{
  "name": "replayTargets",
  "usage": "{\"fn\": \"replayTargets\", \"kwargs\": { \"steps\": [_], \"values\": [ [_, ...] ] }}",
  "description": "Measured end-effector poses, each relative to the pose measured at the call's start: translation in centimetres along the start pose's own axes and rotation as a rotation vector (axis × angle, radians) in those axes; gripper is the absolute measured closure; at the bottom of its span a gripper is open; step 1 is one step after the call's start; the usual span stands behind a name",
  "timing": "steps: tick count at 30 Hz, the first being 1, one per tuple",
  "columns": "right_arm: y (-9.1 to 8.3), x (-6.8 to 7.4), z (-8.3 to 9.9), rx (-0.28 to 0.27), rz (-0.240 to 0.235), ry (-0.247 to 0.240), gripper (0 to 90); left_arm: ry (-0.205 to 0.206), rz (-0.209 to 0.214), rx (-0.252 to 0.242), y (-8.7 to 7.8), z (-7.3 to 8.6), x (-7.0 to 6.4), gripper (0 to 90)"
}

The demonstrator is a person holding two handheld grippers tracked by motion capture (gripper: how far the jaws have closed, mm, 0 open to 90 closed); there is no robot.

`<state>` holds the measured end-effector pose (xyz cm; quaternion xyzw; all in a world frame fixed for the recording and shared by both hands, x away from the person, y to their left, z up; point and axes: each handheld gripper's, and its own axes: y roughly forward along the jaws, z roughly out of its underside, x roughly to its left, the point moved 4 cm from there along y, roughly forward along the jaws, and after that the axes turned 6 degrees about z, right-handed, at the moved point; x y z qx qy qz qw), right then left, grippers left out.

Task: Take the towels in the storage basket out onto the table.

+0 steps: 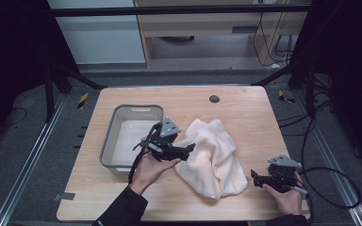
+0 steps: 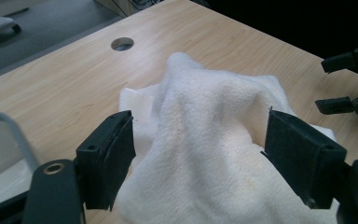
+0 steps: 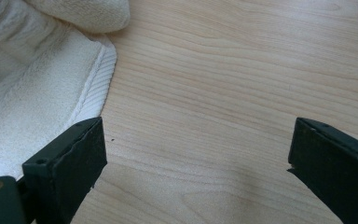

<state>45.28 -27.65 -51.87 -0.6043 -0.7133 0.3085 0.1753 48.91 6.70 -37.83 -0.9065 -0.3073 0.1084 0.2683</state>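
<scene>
A crumpled cream towel [image 1: 214, 157] lies in a heap on the middle of the wooden table [image 1: 245, 108]. My left gripper [image 1: 190, 150] sits at the towel's left edge, open, its jaws spread wide on either side of a raised fold of the towel [image 2: 205, 135]. My right gripper [image 1: 254, 177] rests low on the table just right of the towel's near corner, open, with bare wood between its jaws. The towel's hemmed edge [image 3: 95, 77] lies beside its left jaw. From the left gripper view the right gripper [image 2: 342, 84] shows at the far right.
A grey plastic bin [image 1: 111, 136] stands on the table's left side, just behind my left hand. A round cable hole [image 1: 214, 99] sits near the table's back edge. Black cables [image 1: 330, 179] trail off the right side. Bare wood stretches right of and behind the towel.
</scene>
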Motion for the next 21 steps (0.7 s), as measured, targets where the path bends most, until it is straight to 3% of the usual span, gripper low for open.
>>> {"fn": "replayTargets", "kwargs": {
  "steps": [5, 14, 21],
  "values": [
    [0.0, -0.1, 0.1, 0.004, -0.002, 0.007, 4.0, -0.017, -0.050, -0.049, -2.8, 1.3, 1.2, 22.6],
    [0.0, -0.1, 0.2, 0.005, 0.001, 0.006, 3.9, -0.045, -0.105, -0.096, -6.3, 3.6, 2.7, 22.6],
    [0.0, -0.4, 0.3, 0.009, 0.003, 0.016, 3.6, -0.079, -0.176, -0.112, -9.7, 7.1, 4.1, 22.9]
  ]
}}
